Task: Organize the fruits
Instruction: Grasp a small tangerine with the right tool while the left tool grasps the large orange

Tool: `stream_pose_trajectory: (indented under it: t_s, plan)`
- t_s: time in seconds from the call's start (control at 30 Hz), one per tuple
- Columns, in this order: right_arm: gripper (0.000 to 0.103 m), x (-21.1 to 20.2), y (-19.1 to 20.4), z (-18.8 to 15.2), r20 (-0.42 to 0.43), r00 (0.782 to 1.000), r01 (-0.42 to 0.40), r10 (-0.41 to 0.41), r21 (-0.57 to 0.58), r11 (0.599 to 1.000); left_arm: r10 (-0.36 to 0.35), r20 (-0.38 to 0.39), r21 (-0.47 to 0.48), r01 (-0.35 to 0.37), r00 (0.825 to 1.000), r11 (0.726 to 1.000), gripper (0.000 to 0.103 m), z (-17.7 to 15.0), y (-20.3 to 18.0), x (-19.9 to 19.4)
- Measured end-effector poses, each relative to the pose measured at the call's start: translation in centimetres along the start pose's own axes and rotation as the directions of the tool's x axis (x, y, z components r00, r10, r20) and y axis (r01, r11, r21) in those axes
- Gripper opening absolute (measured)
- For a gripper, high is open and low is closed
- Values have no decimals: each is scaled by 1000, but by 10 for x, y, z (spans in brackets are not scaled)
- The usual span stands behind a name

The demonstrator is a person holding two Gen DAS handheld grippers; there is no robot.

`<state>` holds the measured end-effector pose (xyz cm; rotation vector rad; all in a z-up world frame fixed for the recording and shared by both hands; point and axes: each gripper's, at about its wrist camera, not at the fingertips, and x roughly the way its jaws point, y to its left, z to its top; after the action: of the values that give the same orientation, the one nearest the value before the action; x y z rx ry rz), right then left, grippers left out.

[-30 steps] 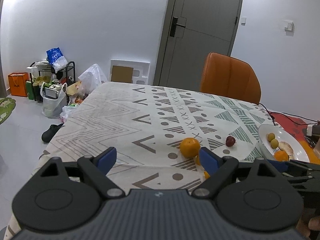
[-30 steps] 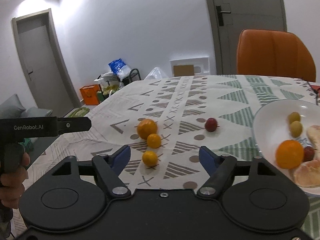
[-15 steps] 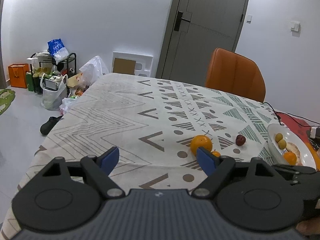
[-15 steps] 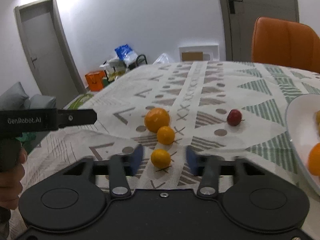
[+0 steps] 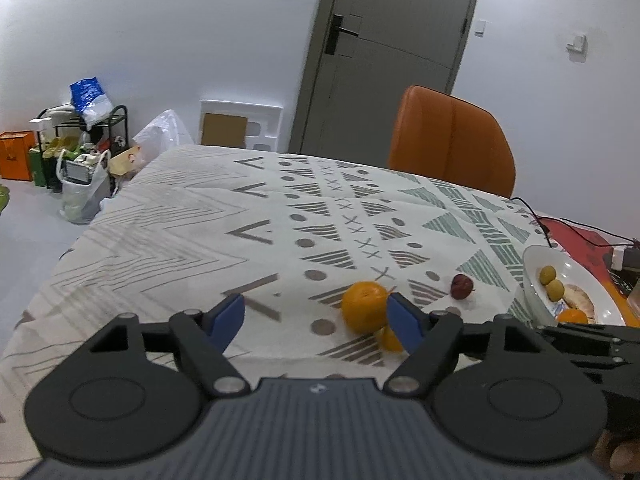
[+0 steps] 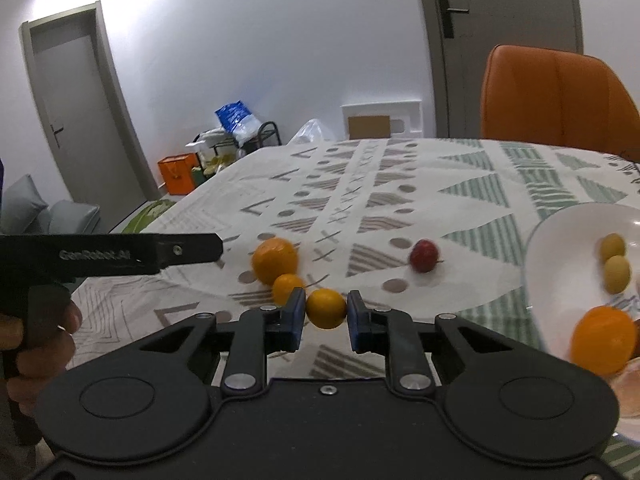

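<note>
1. The right gripper point(image 6: 323, 316) has its blue pads drawn in close on either side of a small orange fruit point(image 6: 326, 308), which sits between the tips on the patterned tablecloth point(image 6: 400, 184); whether the pads actually press on it cannot be told.
2. The left gripper point(image 5: 316, 320) has its jaws spread wide with nothing between them, held low above the near edge of the cloth. From the right wrist view its body reads "GenRobot.AI" in pale lettering, a little blurred.
3. Loose on the cloth lie four fruits: the one between the right pads, a second small orange fruit point(image 6: 287, 287) just behind it to the left, a large orange point(image 6: 275, 260) touching that one from behind, and a dark red fruit point(image 6: 424, 255) apart to the right, its short stem pointing right.
4. The three orange fruits form a short diagonal line running from near right to far left. Being round, none shows a long axis.
5. To the right stands a white plate point(image 6: 560, 232) holding two yellow-green fruits point(image 6: 616, 268) side by side, one orange point(image 6: 604, 340), and a pale peeled piece at the frame edge.
6. Beyond the table stands one orange chair point(image 6: 556, 96).
</note>
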<state>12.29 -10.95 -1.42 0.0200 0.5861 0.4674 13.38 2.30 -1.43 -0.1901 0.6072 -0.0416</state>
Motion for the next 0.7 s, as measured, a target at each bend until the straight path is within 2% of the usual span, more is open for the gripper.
stream_pose_trajectory:
  t_s: [0.37, 0.7]
  plan:
    - [20, -21, -26, 5, 53, 997, 54, -56, 41, 998, -42, -23, 20, 42, 999, 999, 70, 5, -22, 22]
    - [21, -43, -53, 8, 96, 988, 114, -121, 79, 990, -27, -62, -2, 26, 998, 1000, 60, 1, -31, 42]
